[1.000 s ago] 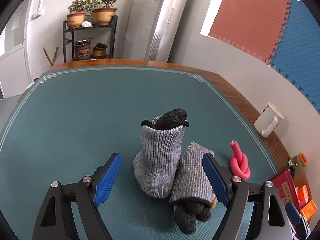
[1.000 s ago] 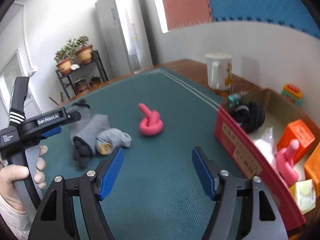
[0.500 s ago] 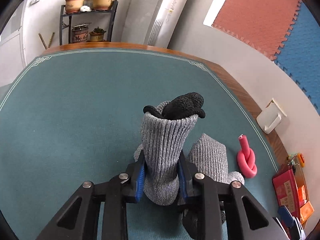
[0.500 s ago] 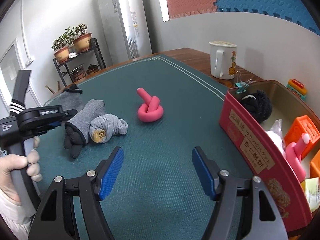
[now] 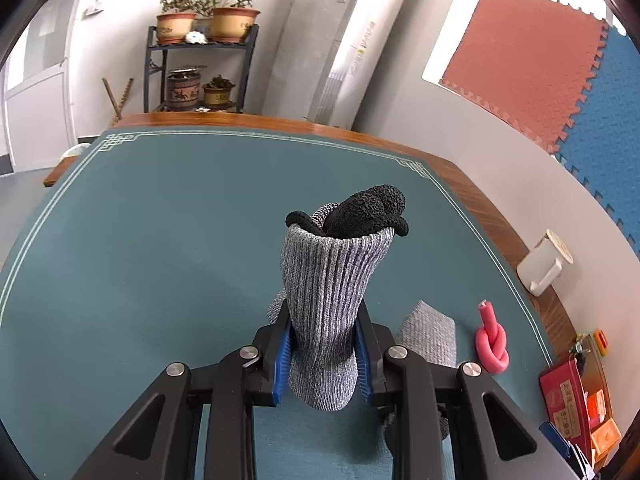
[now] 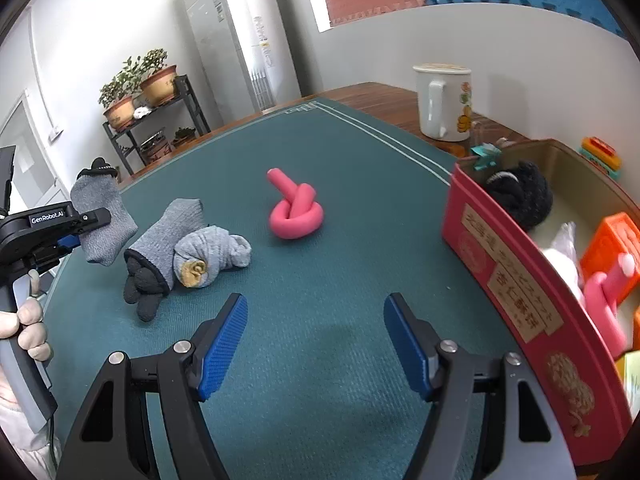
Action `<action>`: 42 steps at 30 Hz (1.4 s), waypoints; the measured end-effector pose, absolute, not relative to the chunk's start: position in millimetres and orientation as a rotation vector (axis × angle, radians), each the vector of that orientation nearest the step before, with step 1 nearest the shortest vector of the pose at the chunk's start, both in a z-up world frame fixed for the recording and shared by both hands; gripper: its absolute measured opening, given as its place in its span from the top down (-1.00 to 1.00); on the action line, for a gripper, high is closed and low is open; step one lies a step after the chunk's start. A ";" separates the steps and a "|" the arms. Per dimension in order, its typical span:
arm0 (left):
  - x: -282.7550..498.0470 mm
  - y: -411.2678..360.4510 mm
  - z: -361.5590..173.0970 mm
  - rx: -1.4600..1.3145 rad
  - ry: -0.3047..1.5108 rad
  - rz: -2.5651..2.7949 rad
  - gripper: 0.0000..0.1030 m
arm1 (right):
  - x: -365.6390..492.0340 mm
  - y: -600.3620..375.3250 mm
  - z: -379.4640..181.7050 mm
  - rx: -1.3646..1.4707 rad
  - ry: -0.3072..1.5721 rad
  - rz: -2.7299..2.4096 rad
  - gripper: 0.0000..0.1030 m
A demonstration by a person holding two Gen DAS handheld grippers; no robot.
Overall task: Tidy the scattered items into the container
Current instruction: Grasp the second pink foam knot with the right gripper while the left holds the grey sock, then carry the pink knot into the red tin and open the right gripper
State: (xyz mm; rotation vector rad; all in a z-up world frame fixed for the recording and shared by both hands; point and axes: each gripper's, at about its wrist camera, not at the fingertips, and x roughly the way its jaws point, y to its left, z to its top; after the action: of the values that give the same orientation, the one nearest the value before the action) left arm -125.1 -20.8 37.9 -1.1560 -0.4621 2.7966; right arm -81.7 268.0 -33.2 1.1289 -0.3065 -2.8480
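A grey ribbed sock with a black lining stands up between the blue pads of my left gripper, which is shut on it and holds it off the mat; the right wrist view shows this grey ribbed sock lifted at the left. A second grey sock with a black toe and a rolled pale sock bundle lie on the green mat. A pink knotted foam tube rests beyond them. My right gripper hangs open over bare mat. The red container sits at the right.
Inside the red container are a black knitted item, orange blocks and a pink piece. A white mug stands on the wooden table edge beyond it. A hand grips the left tool's handle.
My left gripper went from open around the socks to shut on the upright grey sock, then raised it off the mat. The right gripper stayed open and drifted slightly closer to the mat.
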 end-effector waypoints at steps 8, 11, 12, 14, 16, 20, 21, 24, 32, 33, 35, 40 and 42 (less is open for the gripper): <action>-121.9 -33.7 47.2 -1.142 -0.504 2.806 0.45 | -122.5 260.4 -10.6 1.138 -0.253 -2.894 -0.45; -121.3 -32.9 48.7 -1.141 -0.507 2.801 0.45 | -147.4 259.7 -14.9 1.191 -0.238 -2.896 -0.45; -121.5 -32.7 48.7 -1.143 -0.506 2.800 0.45 | -156.7 259.4 -17.8 1.215 -0.239 -2.891 -0.45; -122.4 -32.0 47.7 -1.147 -0.505 2.796 0.45 | -169.1 258.7 -22.9 1.248 -0.255 -2.867 -0.45; -122.2 -31.5 47.0 -1.150 -0.502 2.791 0.45 | -180.2 255.8 -28.8 1.279 -0.269 -2.834 -0.45; -123.8 -31.3 44.9 -1.156 -0.503 2.789 0.45 | -197.0 246.6 -43.1 1.335 -0.225 -2.804 -0.45; -124.3 -31.0 44.0 -1.158 -0.506 2.788 0.45 | -201.2 244.6 -47.5 1.359 -0.208 -2.800 -0.45; -125.2 -29.9 41.5 -1.168 -0.504 2.787 0.45 | -205.1 240.6 -54.0 1.384 -0.150 -2.822 -0.31; -125.1 -22.9 36.7 -1.188 -0.478 2.774 0.45 | -189.7 244.0 -44.8 1.352 -0.128 -2.861 0.03; -124.6 -22.4 37.2 -1.185 -0.477 2.774 0.45 | -182.6 245.5 -38.4 1.321 -0.137 -2.873 0.03; -123.4 -21.4 38.4 -1.178 -0.475 2.774 0.45 | -169.5 247.7 -25.1 1.258 -0.142 -2.903 0.04; -121.0 -16.0 40.6 -1.169 -0.465 2.766 0.45 | -129.6 270.9 11.4 1.095 -0.175 -3.017 0.04; -119.2 -12.2 41.7 -1.162 -0.454 2.761 0.45 | -113.9 288.5 23.4 1.046 -0.203 -3.076 0.04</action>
State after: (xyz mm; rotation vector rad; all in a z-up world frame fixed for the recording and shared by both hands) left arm -119.2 -12.2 41.7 -1.1622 -0.4539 2.7610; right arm -113.9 288.5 23.4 1.0461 -0.2027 -3.0757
